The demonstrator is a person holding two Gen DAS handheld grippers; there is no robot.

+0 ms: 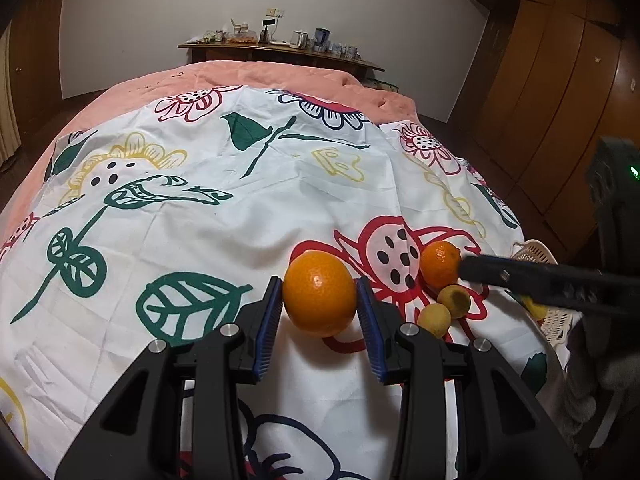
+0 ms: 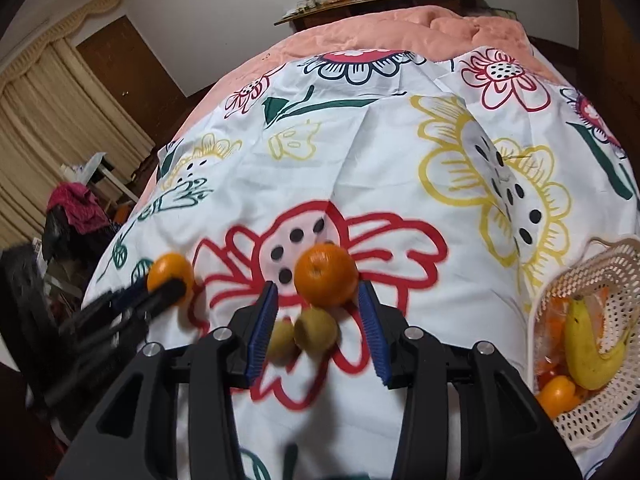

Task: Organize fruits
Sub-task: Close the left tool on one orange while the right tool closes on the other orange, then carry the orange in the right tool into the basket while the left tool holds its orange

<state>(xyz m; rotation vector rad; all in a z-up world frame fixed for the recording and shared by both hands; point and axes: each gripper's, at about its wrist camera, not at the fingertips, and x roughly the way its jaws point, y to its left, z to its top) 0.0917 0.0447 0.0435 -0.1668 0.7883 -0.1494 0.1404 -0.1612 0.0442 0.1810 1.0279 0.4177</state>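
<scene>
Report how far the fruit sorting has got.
Done: a banana and some orange fruit already lie in the white basket.

In hand: the left hand-held gripper straddles a big orange, its jaws close against it. The right hand-held gripper is open around a smaller orange.

Left: two small yellow-green fruits lie loose on the flowered cloth.

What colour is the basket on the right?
White or cream basket, clearest in the right wrist view.
</scene>
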